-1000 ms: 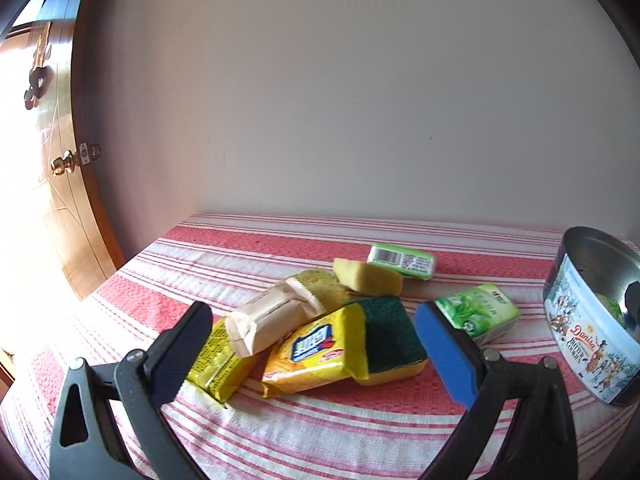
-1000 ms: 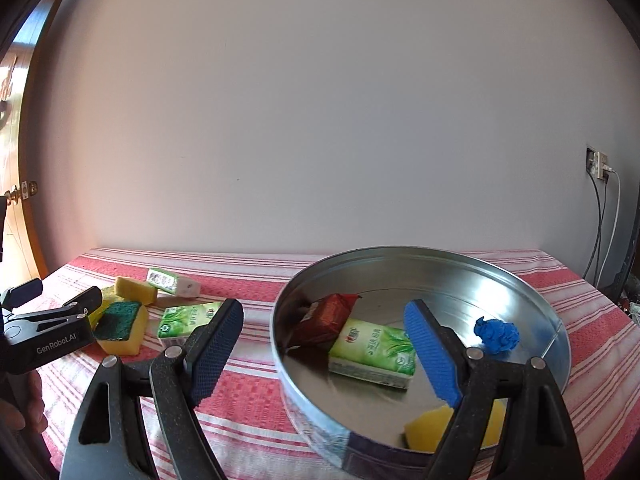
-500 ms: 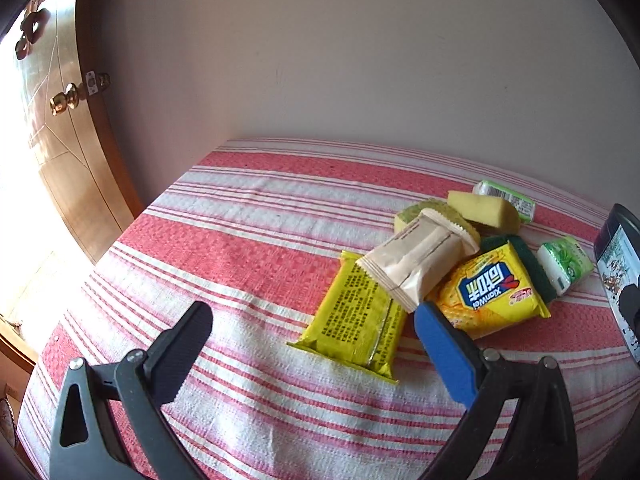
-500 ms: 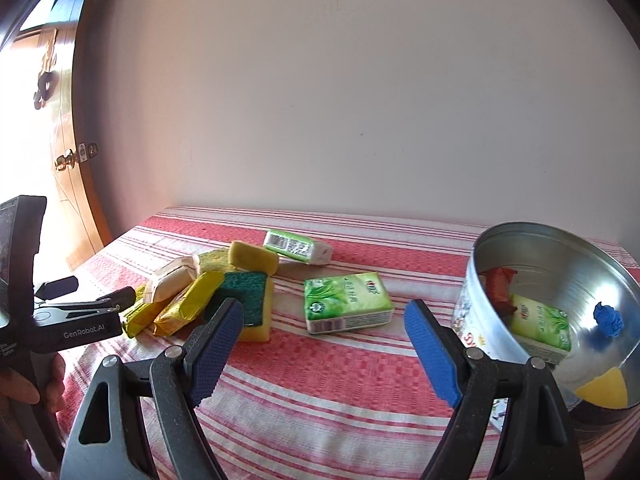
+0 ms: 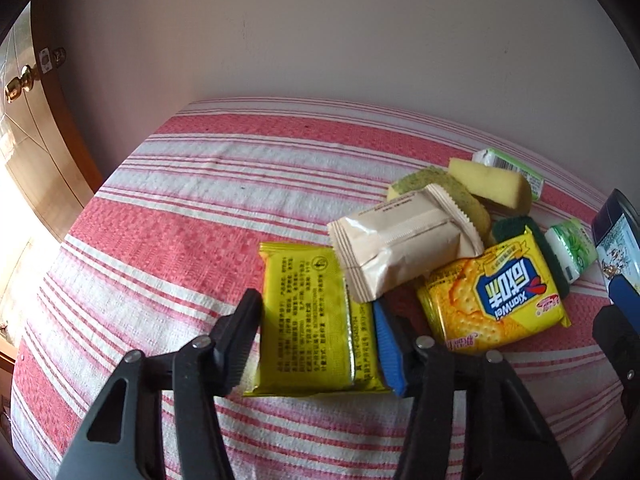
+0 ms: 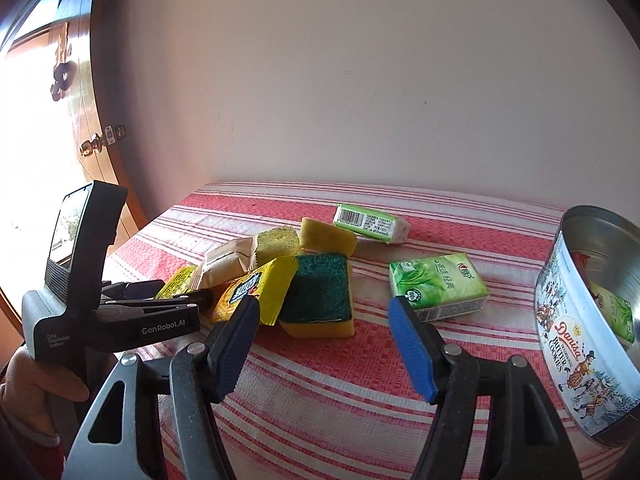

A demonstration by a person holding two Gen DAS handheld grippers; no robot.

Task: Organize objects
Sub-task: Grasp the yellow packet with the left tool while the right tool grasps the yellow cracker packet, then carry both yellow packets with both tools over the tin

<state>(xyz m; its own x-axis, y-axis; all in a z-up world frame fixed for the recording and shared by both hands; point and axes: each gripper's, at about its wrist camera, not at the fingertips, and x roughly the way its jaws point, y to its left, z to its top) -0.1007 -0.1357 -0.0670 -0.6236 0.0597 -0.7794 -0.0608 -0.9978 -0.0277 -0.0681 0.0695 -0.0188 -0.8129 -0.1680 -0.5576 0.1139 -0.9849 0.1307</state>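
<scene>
Broadly, the red-and-white striped woven cloth covering the worktop (image 6: 320,392) still carries most of the clutter, so the sorting looks only partly done. At its right end, the round printed metal butter-cookie tin (image 6: 576,344) already holds a green packet and something red; its far side is cut off. Outside it lie a green-topped yellow scouring sponge (image 6: 320,300), a green tissue pack (image 6: 438,286), a second green wrapped pack with a barcode (image 6: 370,224) near the wall, two plain yellow foam sponges, a matte beige crimped-foil snack pouch (image 5: 404,246) and a glossy yellow cracker packet with blue lettering (image 5: 496,296). The left gripper (image 5: 316,344) has its fingers narrowed around the flat yellow foil packet printed with small text (image 5: 308,320), pads at both long edges, though a firm pinch cannot be confirmed. The right gripper (image 6: 324,348) hovers with fingers spread wide and nothing between them, aimed near the tissue pack.
</scene>
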